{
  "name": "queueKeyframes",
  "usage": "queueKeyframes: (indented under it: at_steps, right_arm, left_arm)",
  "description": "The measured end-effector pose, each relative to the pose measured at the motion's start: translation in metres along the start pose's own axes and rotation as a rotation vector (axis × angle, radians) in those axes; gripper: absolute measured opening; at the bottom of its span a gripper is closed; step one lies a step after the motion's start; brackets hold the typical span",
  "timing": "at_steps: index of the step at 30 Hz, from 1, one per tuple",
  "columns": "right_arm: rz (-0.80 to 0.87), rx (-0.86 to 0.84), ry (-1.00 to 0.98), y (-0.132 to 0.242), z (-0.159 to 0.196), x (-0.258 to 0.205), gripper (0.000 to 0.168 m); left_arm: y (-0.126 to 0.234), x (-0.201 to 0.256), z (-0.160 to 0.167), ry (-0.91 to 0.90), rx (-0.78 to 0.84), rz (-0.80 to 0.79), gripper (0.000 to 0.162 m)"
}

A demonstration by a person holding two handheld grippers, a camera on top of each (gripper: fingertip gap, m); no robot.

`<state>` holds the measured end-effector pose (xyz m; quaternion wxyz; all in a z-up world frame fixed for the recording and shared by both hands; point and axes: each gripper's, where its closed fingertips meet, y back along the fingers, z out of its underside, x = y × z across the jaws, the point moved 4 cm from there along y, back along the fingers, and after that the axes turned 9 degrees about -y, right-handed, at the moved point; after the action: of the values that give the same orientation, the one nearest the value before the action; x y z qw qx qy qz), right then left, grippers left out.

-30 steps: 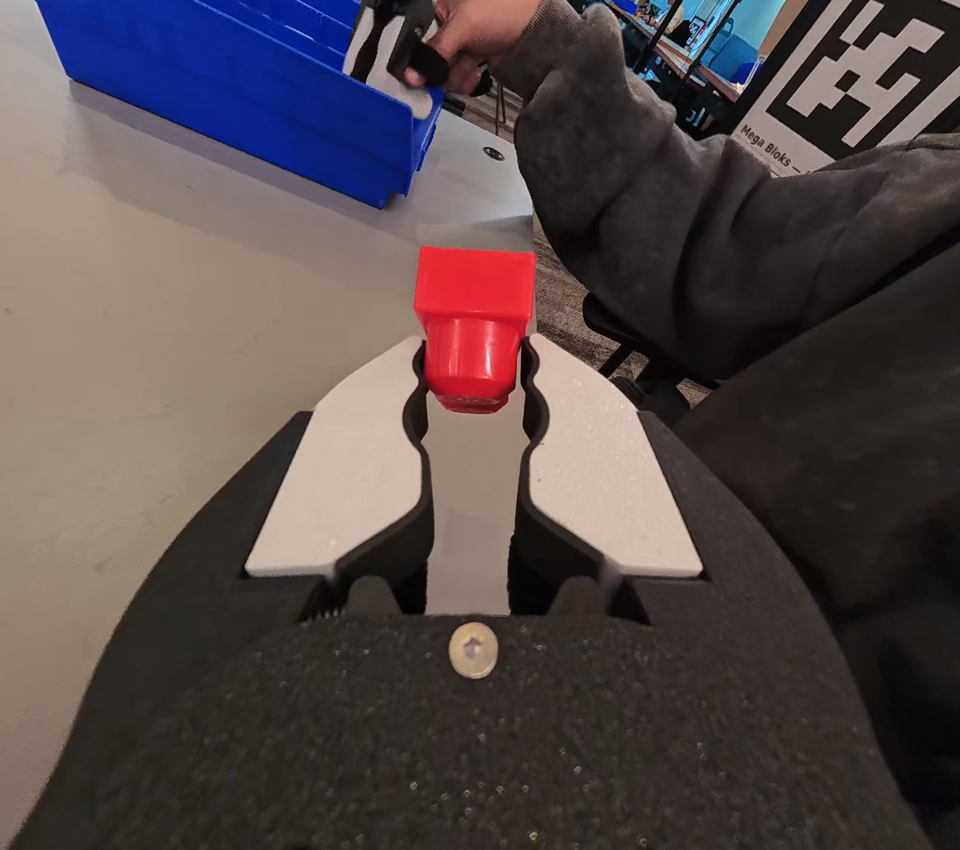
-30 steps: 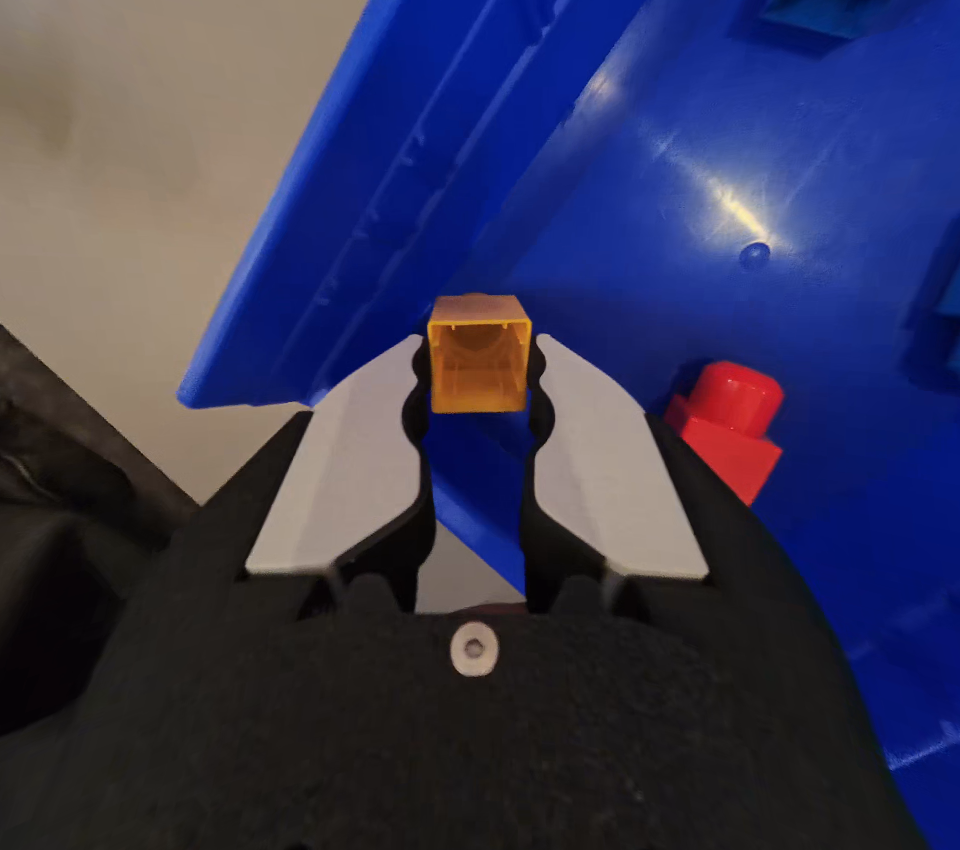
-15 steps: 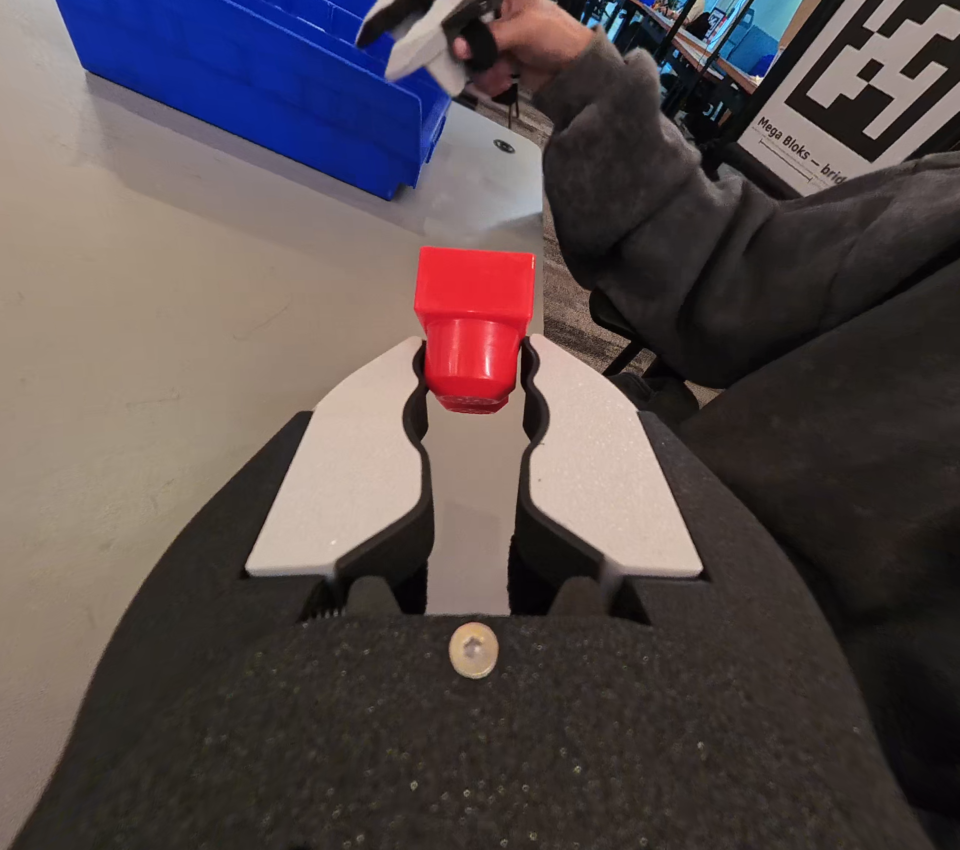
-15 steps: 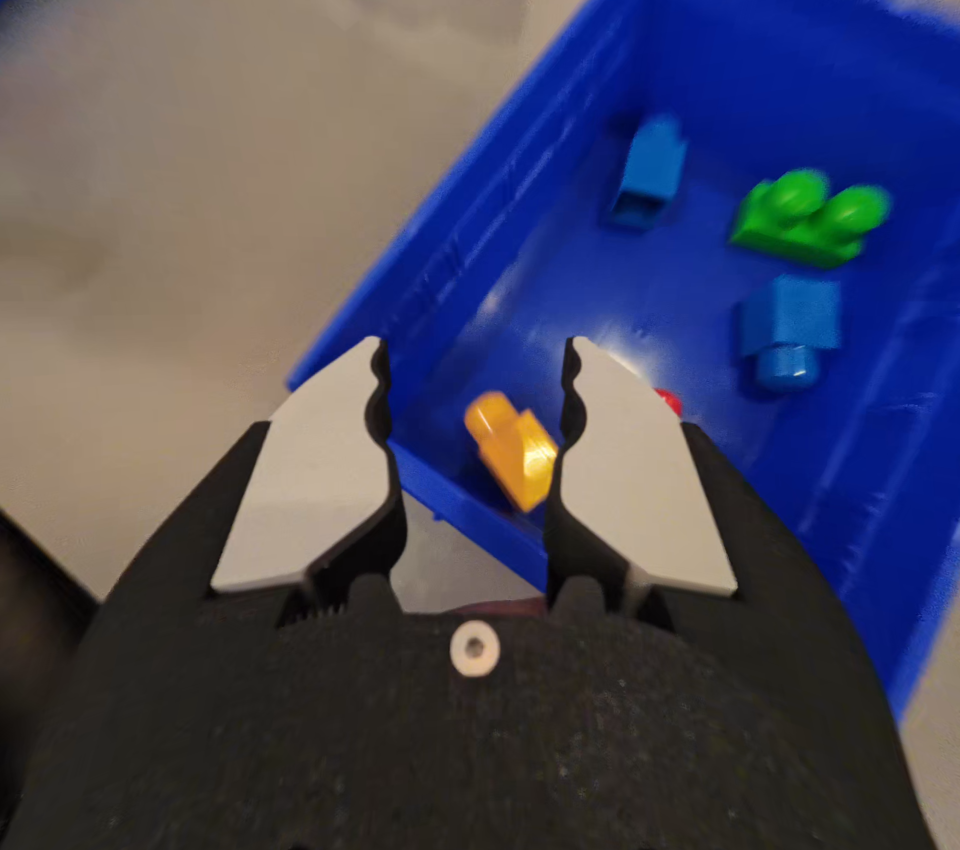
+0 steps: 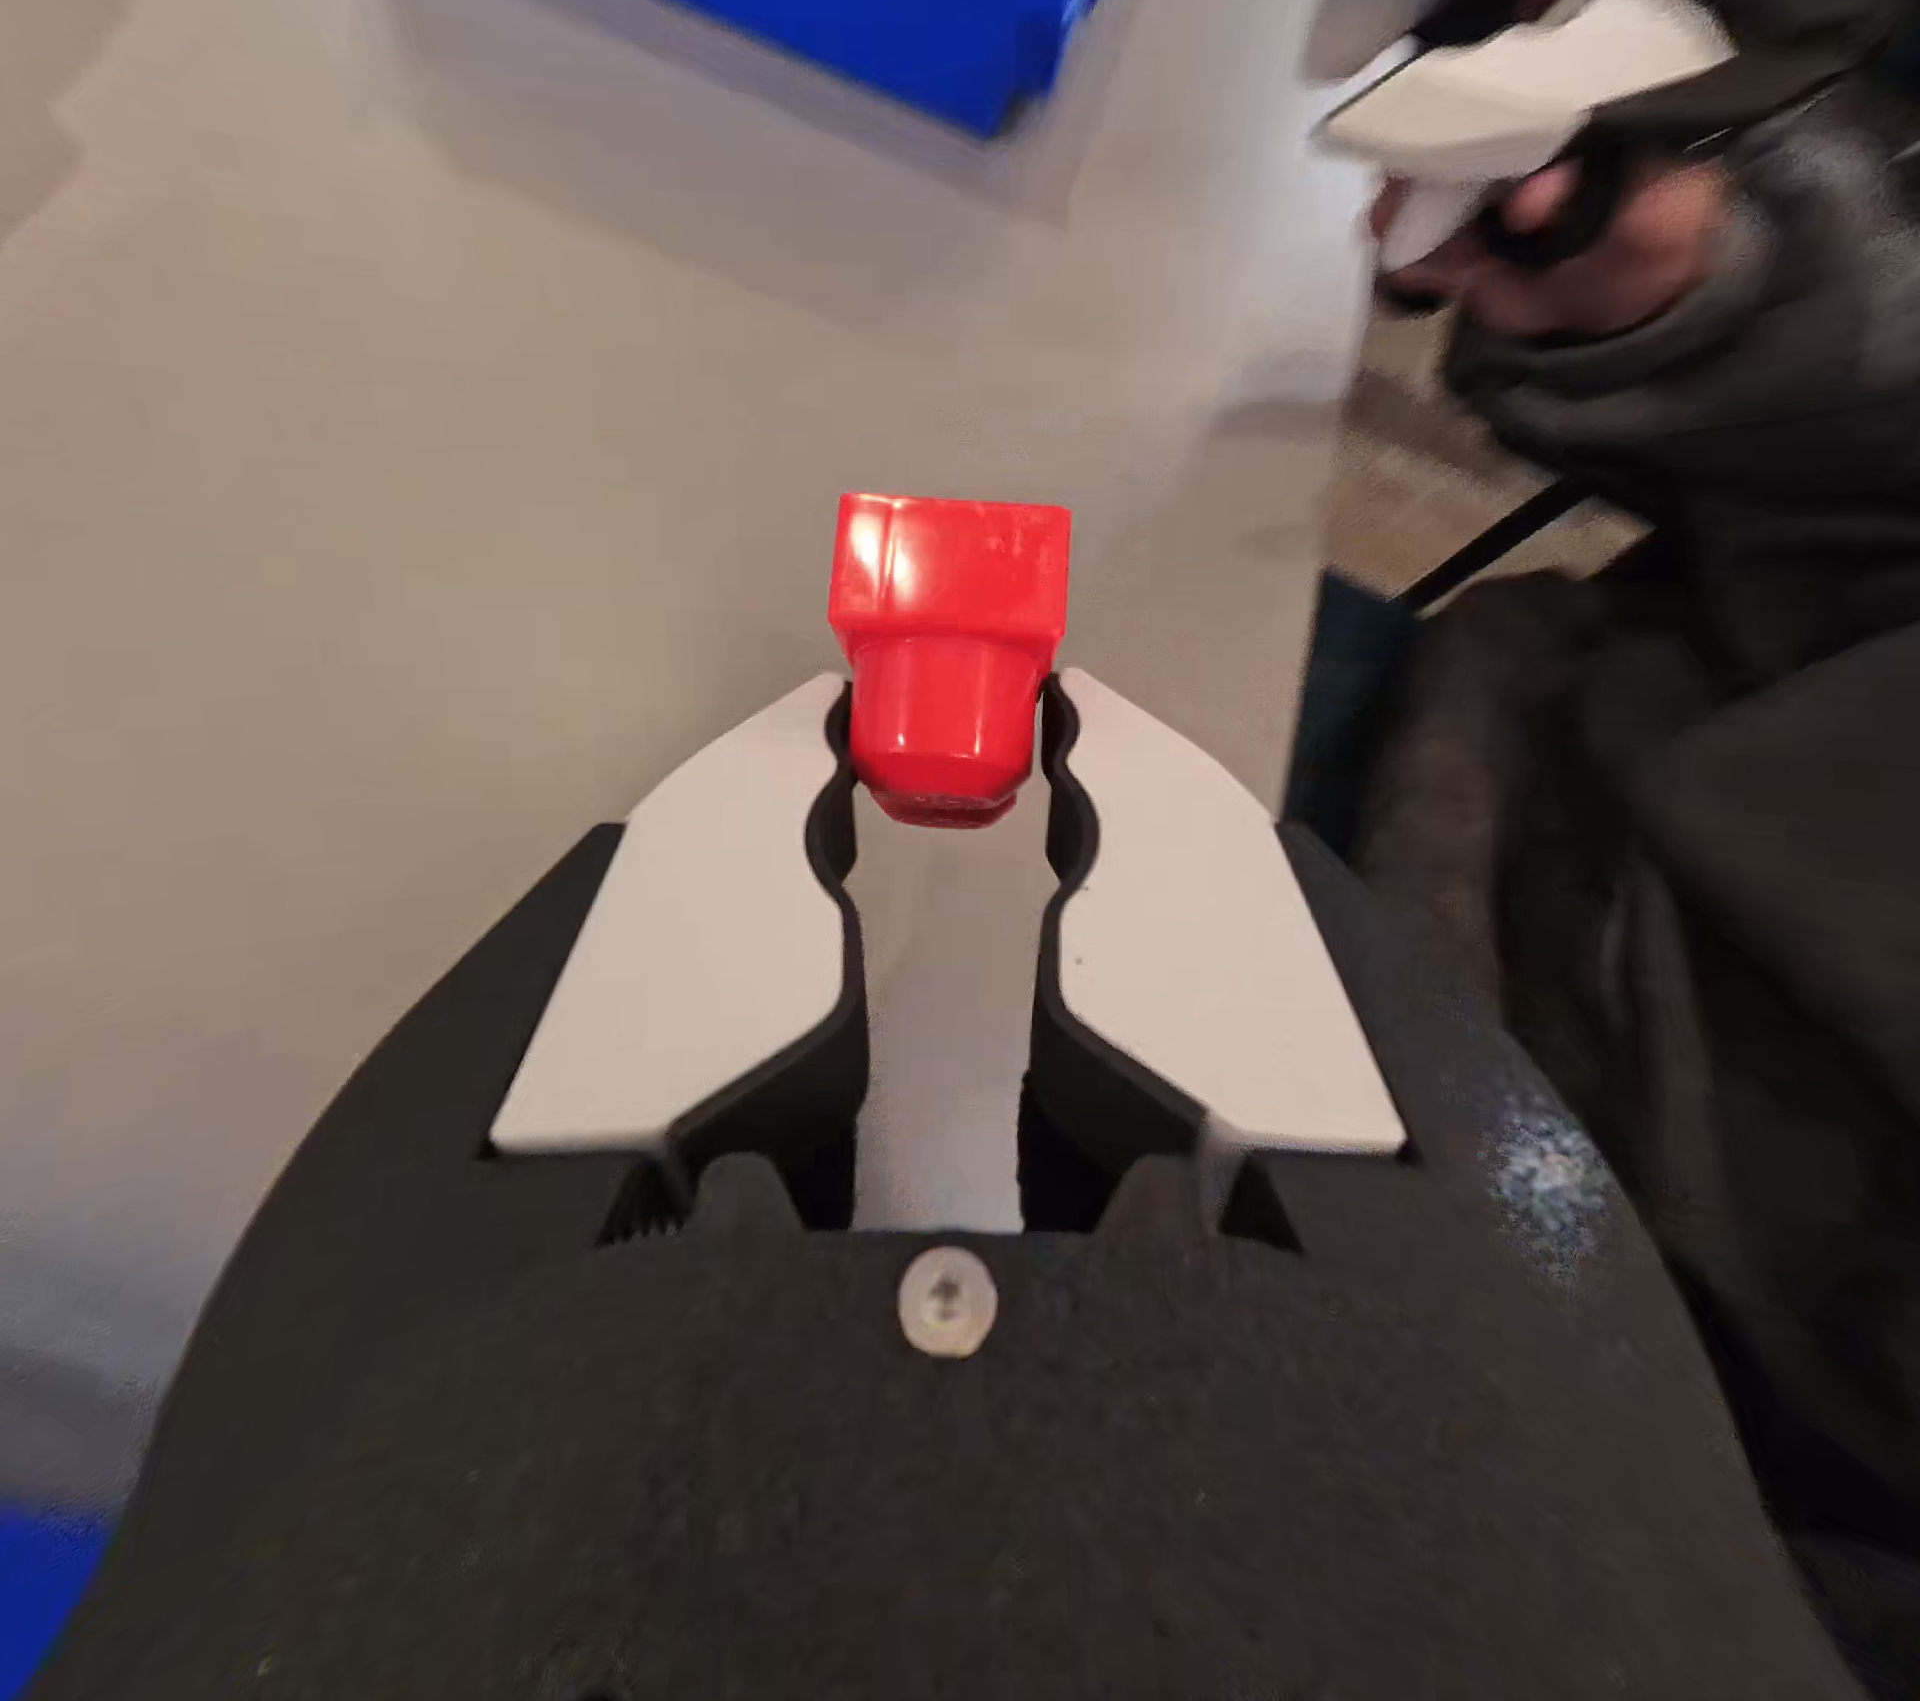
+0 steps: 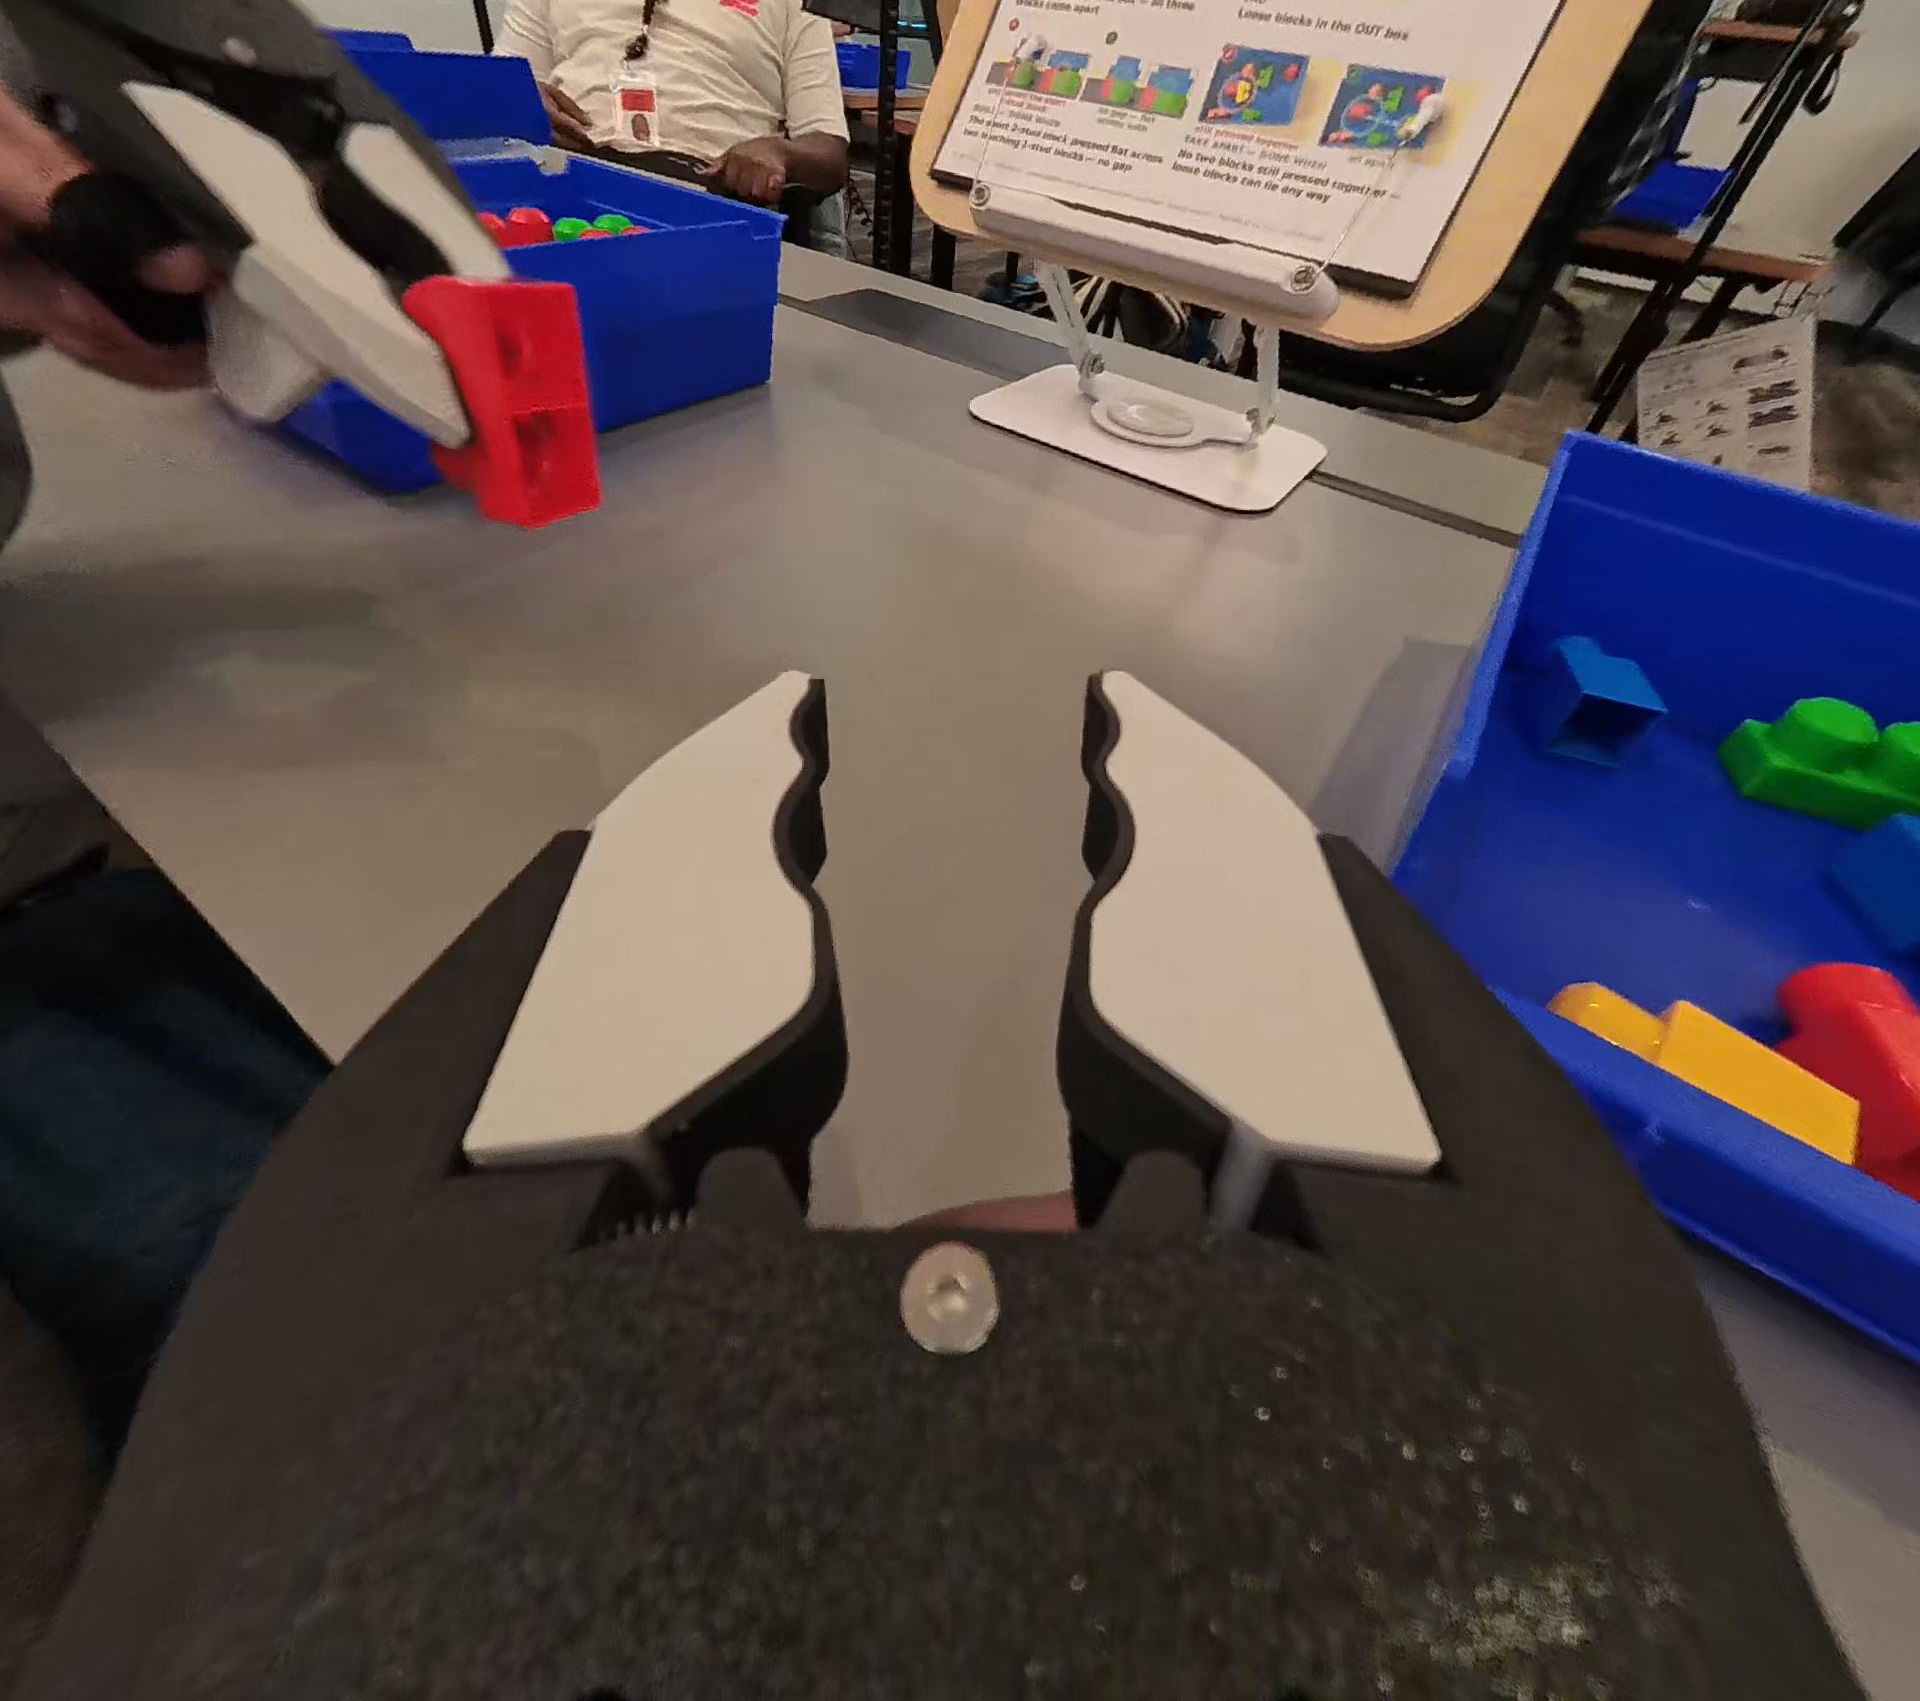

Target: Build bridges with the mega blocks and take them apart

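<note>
My left gripper (image 5: 940, 695) is shut on the stud of a red block (image 5: 951, 612) and holds it above the grey table (image 5: 364, 508). It also shows in the right wrist view (image 6: 457, 363) at the upper left, with the two-stud red block (image 6: 514, 394) sticking out of its tips. My right gripper (image 6: 956, 695) is open and empty above the table (image 6: 935, 571). It shows blurred at the upper right of the left wrist view (image 5: 1351, 41). A yellow block (image 6: 1714, 1069) lies in the blue bin (image 6: 1538, 841) to my right.
That bin also holds blue (image 6: 1595, 701), green (image 6: 1829, 763) and red (image 6: 1860, 1038) blocks. A second blue bin (image 6: 665, 301) with blocks stands at the far left. An instruction board on a white stand (image 6: 1299, 20) is at the back. A person (image 6: 675, 41) sits behind the table.
My right gripper opened and dropped the yellow block into the bin, then lifted out and swung over the table. My left gripper keeps the red block and has tilted down toward the table.
</note>
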<state>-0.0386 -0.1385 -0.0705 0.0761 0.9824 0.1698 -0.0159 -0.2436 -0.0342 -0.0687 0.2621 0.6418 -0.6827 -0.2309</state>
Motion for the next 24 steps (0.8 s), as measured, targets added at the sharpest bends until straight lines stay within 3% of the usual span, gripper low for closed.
queueKeyframes:
  at_steps: [5,12,15,24]
  right_arm:
    - [0.039,-0.056,0.103,-0.004,0.014,0.002,0.046]
    - [0.079,-0.073,0.287,-0.006,0.018,-0.009,0.041]
    - [0.066,-0.096,0.297,-0.008,0.023,-0.013,0.042]
    - [0.062,-0.127,0.267,-0.008,0.028,-0.006,0.042]
  left_arm:
    - [-0.009,-0.043,-0.018,-0.106,-0.452,-0.160,0.033]
    - [-0.053,-0.074,-0.016,-0.129,-1.058,-0.015,0.033]
    - [-0.074,-0.094,-0.013,-0.092,-1.161,-0.001,0.033]
    - [-0.100,-0.116,-0.004,-0.048,-1.223,0.009,0.033]
